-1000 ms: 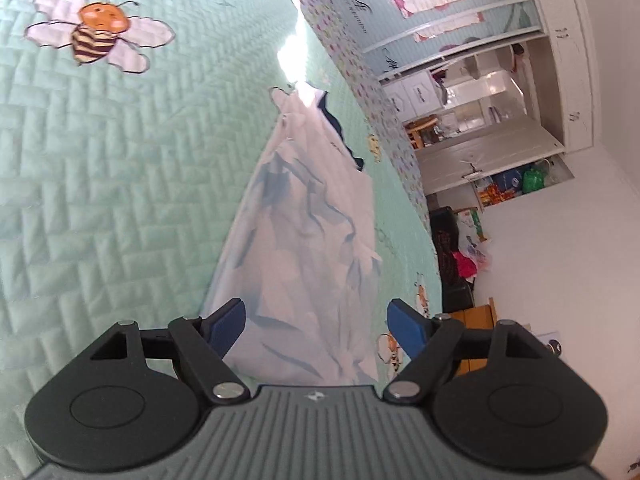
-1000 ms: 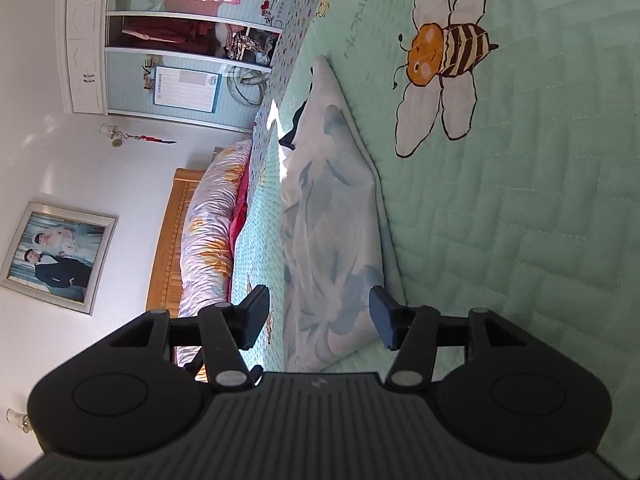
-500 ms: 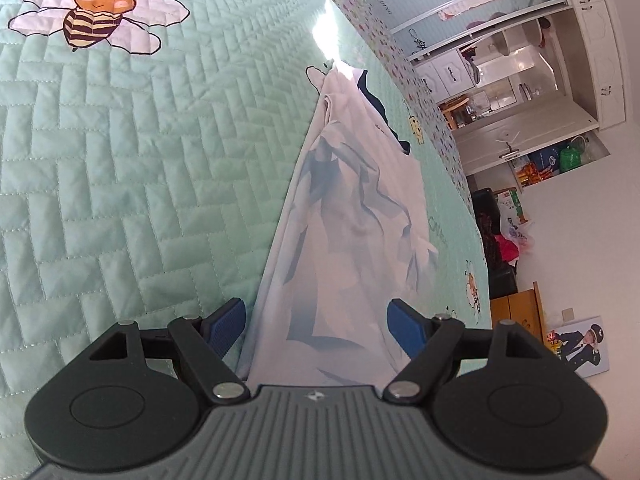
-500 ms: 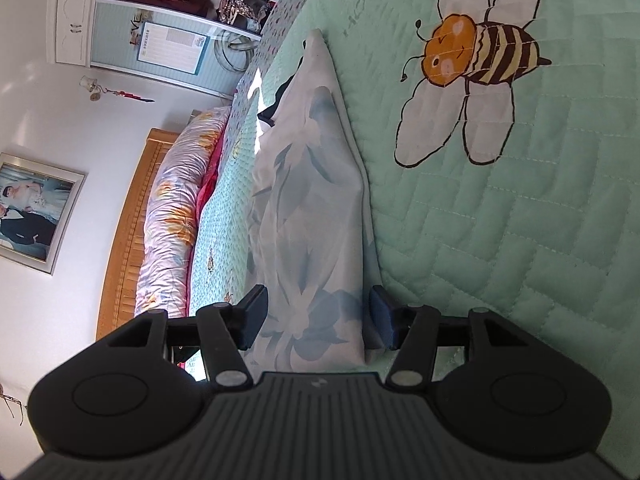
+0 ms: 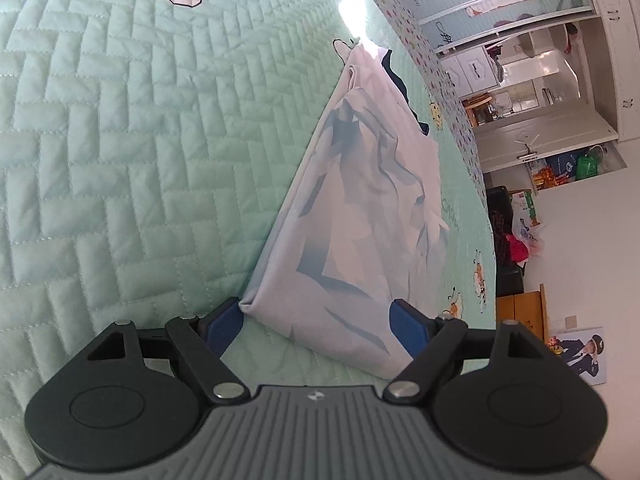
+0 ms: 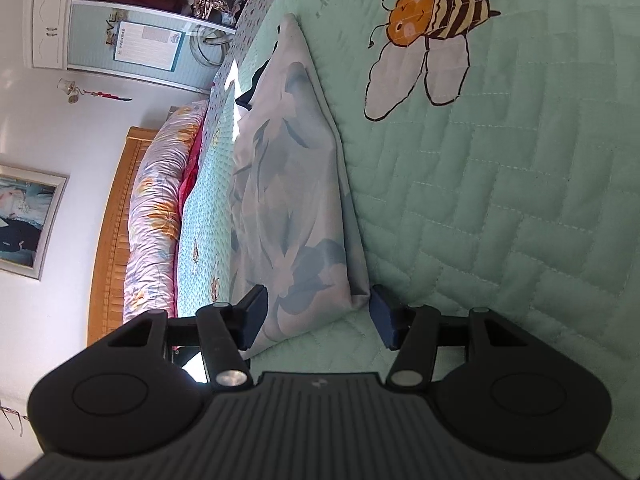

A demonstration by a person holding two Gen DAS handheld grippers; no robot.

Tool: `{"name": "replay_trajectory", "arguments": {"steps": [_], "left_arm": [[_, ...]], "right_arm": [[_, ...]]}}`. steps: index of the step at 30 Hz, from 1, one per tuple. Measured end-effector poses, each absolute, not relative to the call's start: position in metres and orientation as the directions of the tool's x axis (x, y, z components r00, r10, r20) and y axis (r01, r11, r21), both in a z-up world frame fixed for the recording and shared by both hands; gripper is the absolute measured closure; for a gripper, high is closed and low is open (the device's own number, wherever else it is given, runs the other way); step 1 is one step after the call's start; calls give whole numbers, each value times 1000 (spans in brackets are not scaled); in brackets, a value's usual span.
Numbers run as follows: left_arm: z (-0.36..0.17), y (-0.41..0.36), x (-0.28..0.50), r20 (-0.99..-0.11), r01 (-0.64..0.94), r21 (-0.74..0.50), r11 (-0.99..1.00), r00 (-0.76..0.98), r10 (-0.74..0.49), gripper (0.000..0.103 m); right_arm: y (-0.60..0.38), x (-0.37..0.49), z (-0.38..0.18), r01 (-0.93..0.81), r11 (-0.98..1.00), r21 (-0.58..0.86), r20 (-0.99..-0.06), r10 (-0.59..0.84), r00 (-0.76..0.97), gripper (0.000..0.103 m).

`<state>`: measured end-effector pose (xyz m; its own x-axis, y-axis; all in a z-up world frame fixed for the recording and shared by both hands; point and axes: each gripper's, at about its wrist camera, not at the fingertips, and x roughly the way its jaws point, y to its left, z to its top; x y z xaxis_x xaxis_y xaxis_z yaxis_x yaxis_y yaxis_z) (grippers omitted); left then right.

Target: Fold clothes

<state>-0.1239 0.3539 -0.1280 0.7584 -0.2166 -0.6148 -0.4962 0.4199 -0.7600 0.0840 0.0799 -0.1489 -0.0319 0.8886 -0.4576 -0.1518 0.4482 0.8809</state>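
Since the garment (image 5: 360,216) looks thin, limp and slippery, we'd pinch its near corners (at six o'clock): left gripper (image 5: 318,326) opening, right gripper (image 6: 316,312) open, both straddling cloth.

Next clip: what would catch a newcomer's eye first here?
A pale blue-patterned garment lies folded into a long strip on the mint quilted bedspread, its near end between the open fingers of the left tool, whose jaws are opening. A big cartoon bee is printed on the quilt beside it.
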Motion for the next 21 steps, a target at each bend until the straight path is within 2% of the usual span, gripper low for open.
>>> {"name": "replay_trajectory", "arguments": {"steps": [5,9,12,13,14,15,16,17,18,21], "left_arm": [[-132,356,-110,-583,-476,-793,380,773,-250,2],[-132,358,-106,-563,-459,-806,374,790,-244,3],[-128,351,-104,-586,-460,-775,433,780,-221,11],[-126,351,-103,-597,-465,-762,451,774,-212,15],[-126,350,-102,-608,-472,-751,462,767,-205,27],[-126,350,-102,-616,-478,-744,467,761,-204,52],[-128,351,-101,-624,-486,-742,461,752,-213,66],[-132,350,-99,-631,-493,-742,454,742,-226,86],[-134,349,-97,-638,-494,-736,462,734,-231,93],[-126,341,-97,-626,-457,-732,505,745,-233,99]], "right_arm": [[92,92,-154,-100,427,899,-433,900,-48,46],[100,93,-155,-92,413,906,-418,908,-44,48],[104,92,-156,-113,432,895,-439,897,-53,65],[104,92,-158,-115,439,891,-448,892,-58,76],[104,92,-160,-112,445,889,-453,889,-63,90],[104,91,-163,-111,448,887,-457,887,-69,93],[103,90,-164,-116,450,885,-459,886,-66,95],[103,89,-164,-124,449,885,-458,887,-62,96],[102,89,-163,-126,444,887,-454,889,-58,96],[100,87,-158,-127,408,904,-417,907,-55,97]]}}
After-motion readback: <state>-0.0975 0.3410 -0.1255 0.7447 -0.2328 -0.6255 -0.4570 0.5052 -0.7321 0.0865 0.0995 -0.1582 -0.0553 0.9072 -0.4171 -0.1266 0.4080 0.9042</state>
